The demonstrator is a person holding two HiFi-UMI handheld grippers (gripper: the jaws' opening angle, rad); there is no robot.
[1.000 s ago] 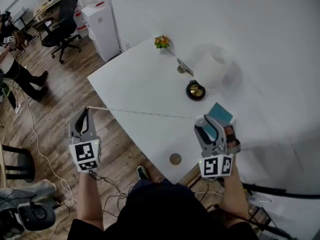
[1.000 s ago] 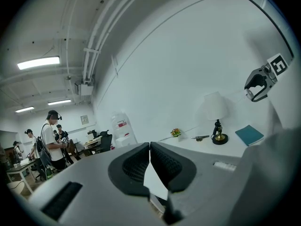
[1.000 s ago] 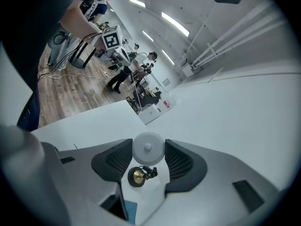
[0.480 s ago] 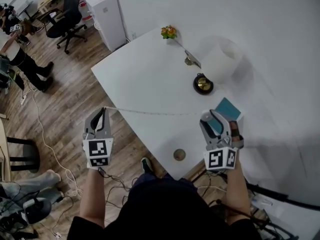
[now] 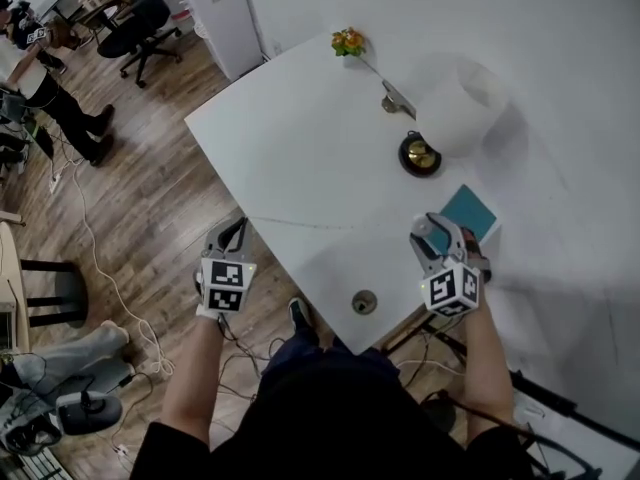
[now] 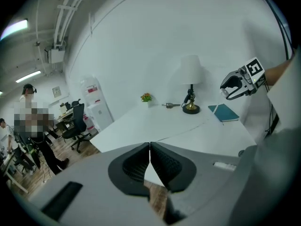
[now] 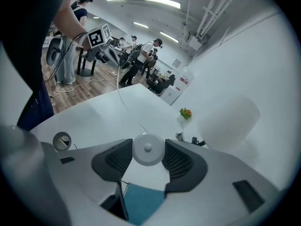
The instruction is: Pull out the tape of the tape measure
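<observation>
The tape measure's round white case (image 7: 148, 149) sits between the pads of my right gripper (image 5: 432, 230), which is shut on it above the table's near right part. A thin tape (image 5: 330, 227) runs from the case leftward across the white table (image 5: 290, 158) to my left gripper (image 5: 237, 224). That gripper hangs just off the table's left edge, over the wooden floor. Its jaws are pressed together in the left gripper view (image 6: 150, 148), pinching the tape's end. The right gripper (image 6: 236, 84) also shows at that view's upper right.
A lamp with a white shade (image 5: 462, 108) and brass base (image 5: 420, 155) stands at the back right, with a teal notebook (image 5: 472, 211) near it. A flower pot (image 5: 348, 41) and keys (image 5: 397, 98) lie farther back. A round grommet (image 5: 364, 301) marks the near edge. Chair (image 5: 140, 13), cabinet (image 5: 225, 8), people and cables are at the left.
Both grippers have sunk lower and come nearer to me, the left one also shifting right toward the table edge. The tape stays stretched between them.
</observation>
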